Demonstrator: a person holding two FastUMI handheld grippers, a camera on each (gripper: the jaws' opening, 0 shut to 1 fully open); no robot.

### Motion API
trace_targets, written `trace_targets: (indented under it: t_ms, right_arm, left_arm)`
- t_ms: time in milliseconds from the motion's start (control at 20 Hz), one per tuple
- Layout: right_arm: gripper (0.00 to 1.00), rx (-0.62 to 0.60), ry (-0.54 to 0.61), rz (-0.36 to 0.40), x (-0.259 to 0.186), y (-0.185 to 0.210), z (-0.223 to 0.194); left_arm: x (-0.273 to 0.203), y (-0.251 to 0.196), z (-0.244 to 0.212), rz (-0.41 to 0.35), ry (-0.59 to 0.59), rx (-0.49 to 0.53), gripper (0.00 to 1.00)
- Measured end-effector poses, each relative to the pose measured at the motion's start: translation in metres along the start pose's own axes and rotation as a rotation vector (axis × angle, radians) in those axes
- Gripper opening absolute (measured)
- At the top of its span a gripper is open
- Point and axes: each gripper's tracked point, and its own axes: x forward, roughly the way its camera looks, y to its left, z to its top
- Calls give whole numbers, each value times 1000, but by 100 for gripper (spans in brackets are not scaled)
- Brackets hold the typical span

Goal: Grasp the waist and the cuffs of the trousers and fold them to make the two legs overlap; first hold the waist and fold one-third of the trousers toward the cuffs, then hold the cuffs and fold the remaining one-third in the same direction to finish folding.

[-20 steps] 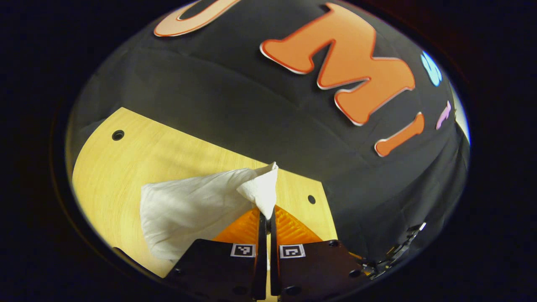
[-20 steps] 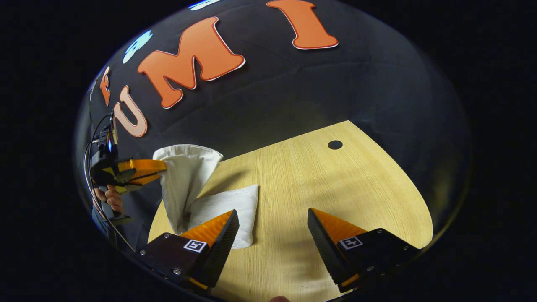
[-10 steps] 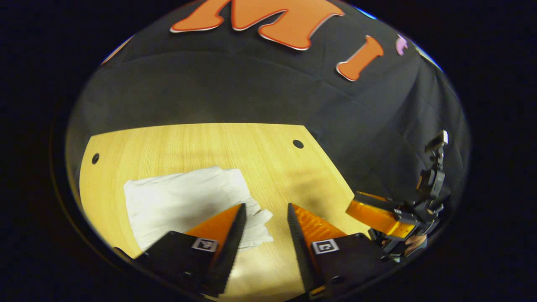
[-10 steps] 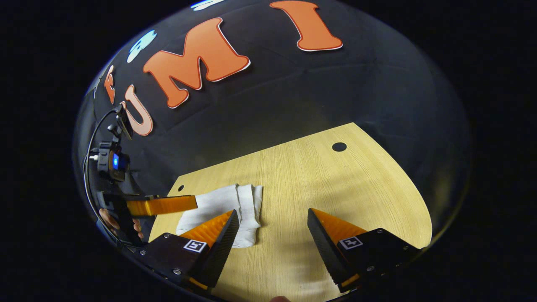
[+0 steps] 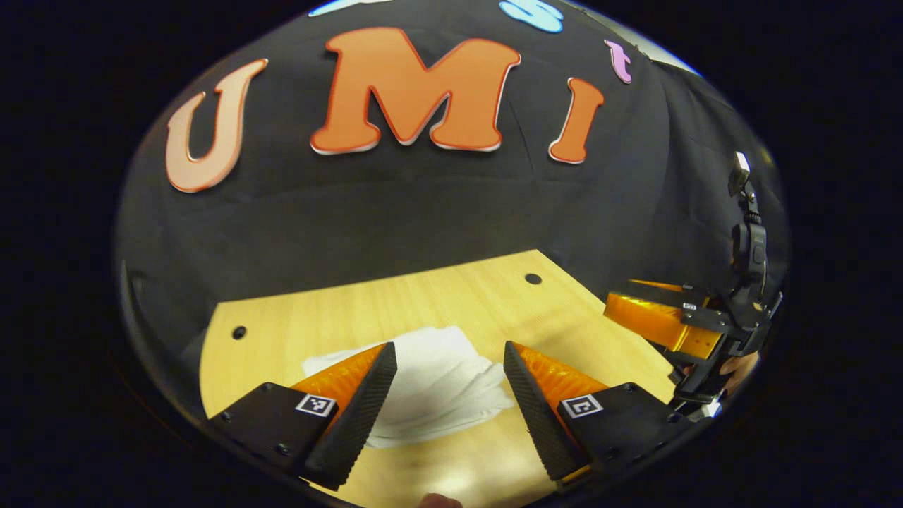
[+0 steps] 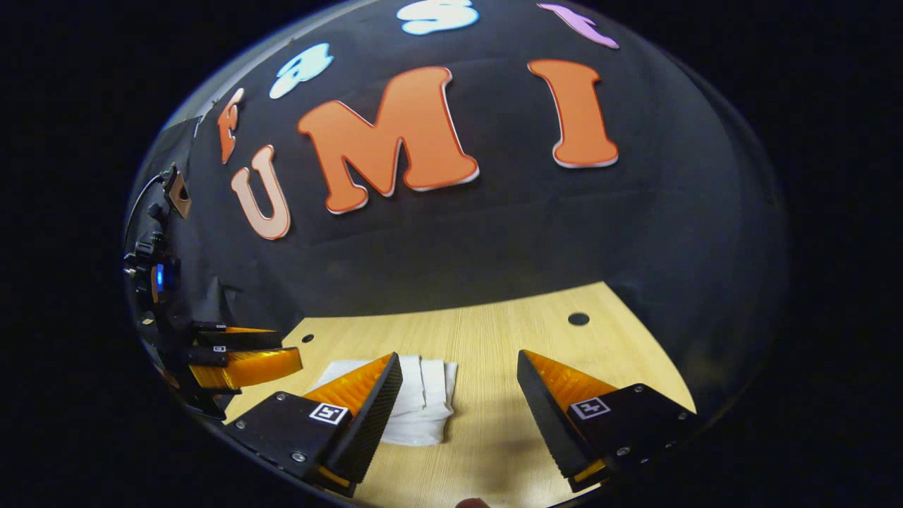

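White trousers (image 5: 437,384) lie folded into a small flat bundle on the wooden table (image 5: 338,310). In the left gripper view my left gripper (image 5: 450,384) is open above the bundle, its fingers spread to either side of it without touching. In the right gripper view the same trousers (image 6: 423,398) lie low and left, partly hidden behind one finger. My right gripper (image 6: 458,391) is open with bare table between its fingers. The right gripper (image 5: 659,317) also shows far right in the left gripper view, held by a hand. The left gripper (image 6: 243,353) shows far left in the right gripper view.
The table has small round holes (image 5: 533,279) near its far corners, another hole (image 6: 578,319) showing in the right gripper view. The black cloth wall (image 5: 423,204) rises straight behind the table's far edge. Bare wood lies to the right of the bundle.
My left gripper let go of the raised trouser end, which dropped onto the bundle, then opened and drew back. Both views have tilted up, showing more wall. The right gripper stayed open.
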Motion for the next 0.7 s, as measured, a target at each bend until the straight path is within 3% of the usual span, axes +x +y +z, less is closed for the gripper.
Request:
trace_targets:
  t_ms: [400, 700]
  right_arm:
    - [98, -134, -240, -6, -30, 71, 63]
    - [98, -119, -290, -14, -55, 113, 71]
  left_arm:
    - [-104, 86, 55, 260, -329, 178, 100]
    - [-184, 112, 72, 301, -545, 181, 100]
